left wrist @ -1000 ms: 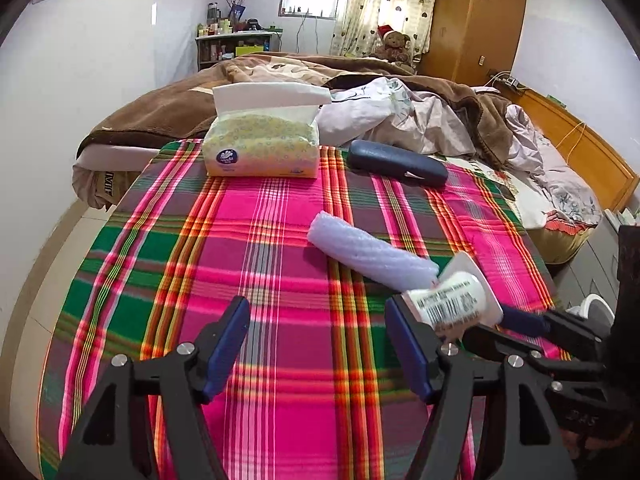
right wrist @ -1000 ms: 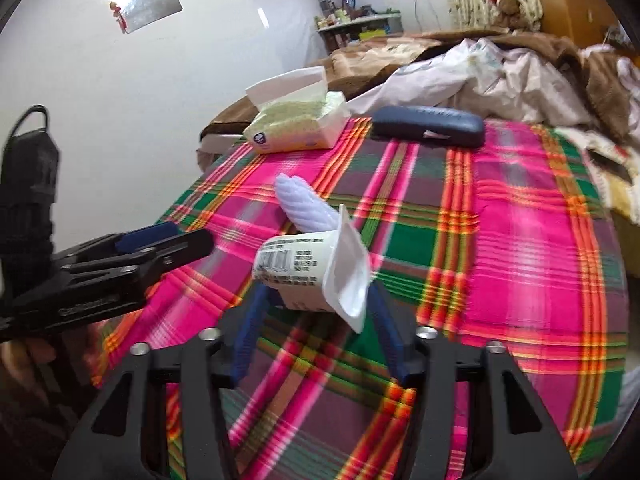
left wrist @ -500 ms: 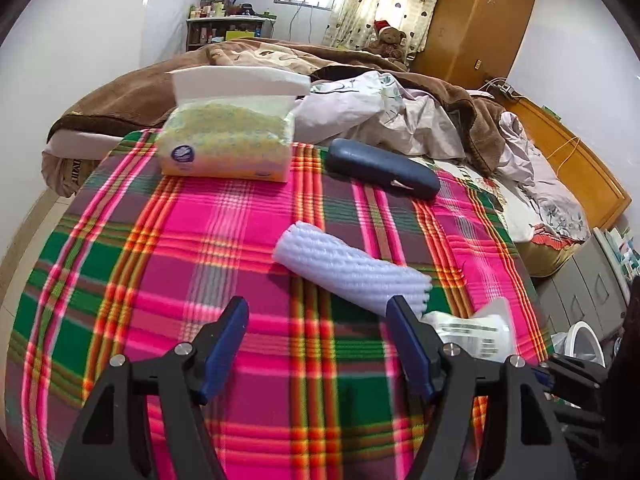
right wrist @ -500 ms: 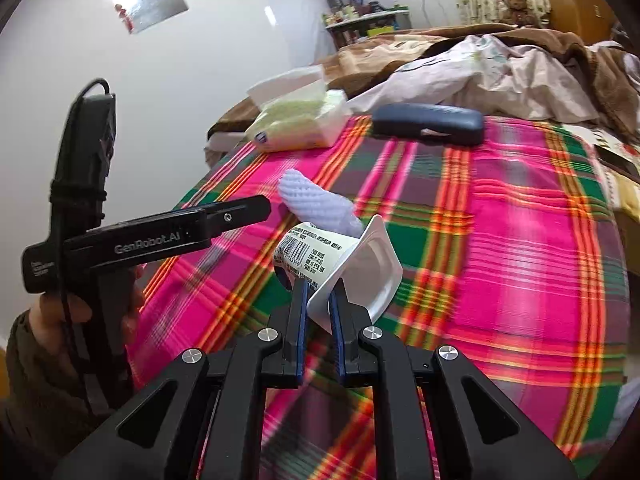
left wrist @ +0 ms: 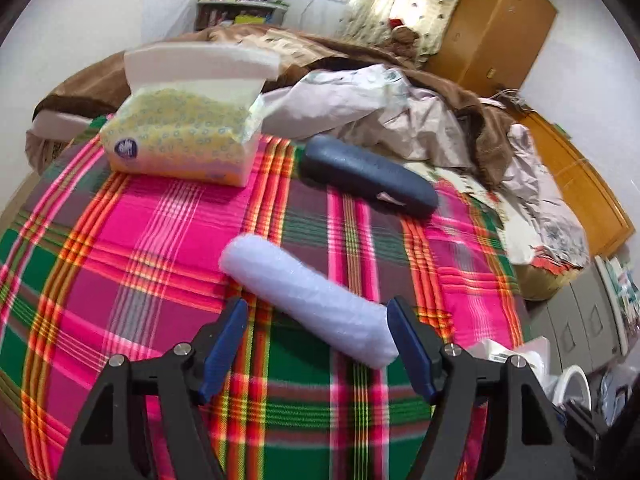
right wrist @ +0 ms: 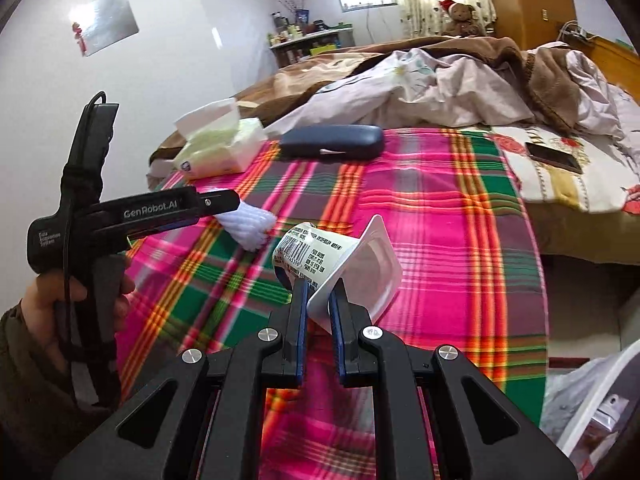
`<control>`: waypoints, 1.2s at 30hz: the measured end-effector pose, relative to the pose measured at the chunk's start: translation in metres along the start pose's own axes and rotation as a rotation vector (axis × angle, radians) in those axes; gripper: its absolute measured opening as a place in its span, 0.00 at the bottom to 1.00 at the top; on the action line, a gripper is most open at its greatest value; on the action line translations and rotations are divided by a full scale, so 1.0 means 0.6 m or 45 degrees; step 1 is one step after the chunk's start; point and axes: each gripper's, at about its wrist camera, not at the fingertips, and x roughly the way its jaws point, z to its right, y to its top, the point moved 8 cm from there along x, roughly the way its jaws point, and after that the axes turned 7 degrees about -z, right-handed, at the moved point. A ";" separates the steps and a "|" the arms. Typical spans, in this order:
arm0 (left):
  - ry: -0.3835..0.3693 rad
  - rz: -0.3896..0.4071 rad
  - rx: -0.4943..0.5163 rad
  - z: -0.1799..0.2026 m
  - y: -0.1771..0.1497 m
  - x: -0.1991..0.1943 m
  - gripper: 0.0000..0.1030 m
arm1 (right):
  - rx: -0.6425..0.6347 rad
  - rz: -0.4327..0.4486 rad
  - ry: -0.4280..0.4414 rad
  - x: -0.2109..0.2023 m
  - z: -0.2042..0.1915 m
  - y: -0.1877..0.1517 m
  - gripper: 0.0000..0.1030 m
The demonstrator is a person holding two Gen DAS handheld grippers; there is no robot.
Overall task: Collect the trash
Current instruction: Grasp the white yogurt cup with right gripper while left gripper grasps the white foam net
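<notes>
Right wrist: right tongs (right wrist: 318,300) pinch yogurt cup (right wrist: 340,256).

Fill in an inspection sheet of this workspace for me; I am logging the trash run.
Surface: plaid cloth, bright pink and green.
Job's things: yogurt cup gripped at its rim; white foam roll lying on the cloth.
Clutter: tissue pack, dark case, phone.
Grippers: left gripper open around the roll; right gripper shut on the cup.
Cables: black cable on the left gripper's handle.
Surroundings: unmade bed, wardrobe.
</notes>
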 end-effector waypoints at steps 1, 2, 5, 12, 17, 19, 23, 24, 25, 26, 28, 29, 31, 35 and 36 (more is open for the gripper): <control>0.009 -0.004 -0.009 -0.001 0.000 0.004 0.72 | 0.005 0.003 0.003 -0.001 0.003 -0.001 0.11; 0.008 0.001 -0.008 0.001 0.002 0.008 0.72 | 0.007 0.006 0.002 -0.002 0.005 0.001 0.11; 0.011 0.001 -0.032 0.004 0.007 0.017 0.72 | -0.002 0.025 -0.023 -0.007 0.011 0.001 0.11; 0.116 -0.008 -0.057 0.003 0.009 0.043 0.70 | 0.009 0.044 -0.054 -0.008 0.023 0.004 0.11; 0.154 -0.014 -0.033 0.004 0.010 0.041 0.49 | 0.019 0.050 -0.055 -0.009 0.028 0.003 0.11; 0.169 -0.014 0.002 0.010 0.008 0.041 0.41 | 0.018 0.053 -0.062 -0.009 0.029 0.002 0.11; 0.148 -0.024 0.036 0.021 0.005 0.036 0.35 | 0.027 0.056 -0.058 -0.011 0.031 0.002 0.11; 0.157 -0.015 0.053 0.024 0.004 0.034 0.35 | 0.028 0.058 -0.058 -0.013 0.031 0.002 0.11; 0.155 -0.016 0.074 0.028 0.003 0.033 0.35 | 0.029 0.061 -0.061 -0.014 0.031 0.002 0.11; 0.149 -0.024 0.085 0.030 0.001 0.036 0.33 | 0.031 0.063 -0.063 -0.014 0.031 0.001 0.11; 0.147 -0.033 0.080 0.027 -0.003 0.040 0.32 | 0.041 0.063 -0.061 -0.014 0.033 0.000 0.11; 0.129 -0.033 0.067 0.026 -0.003 0.038 0.31 | 0.046 0.063 -0.059 -0.014 0.035 0.000 0.11; 0.104 -0.035 0.059 0.028 -0.005 0.035 0.30 | 0.049 0.064 -0.062 -0.015 0.035 -0.001 0.11; 0.077 -0.028 0.082 0.038 -0.015 0.026 0.29 | 0.067 0.073 -0.061 -0.019 0.039 -0.002 0.11; 0.057 -0.026 0.077 0.040 -0.018 0.023 0.29 | 0.070 0.080 -0.063 -0.021 0.040 -0.001 0.11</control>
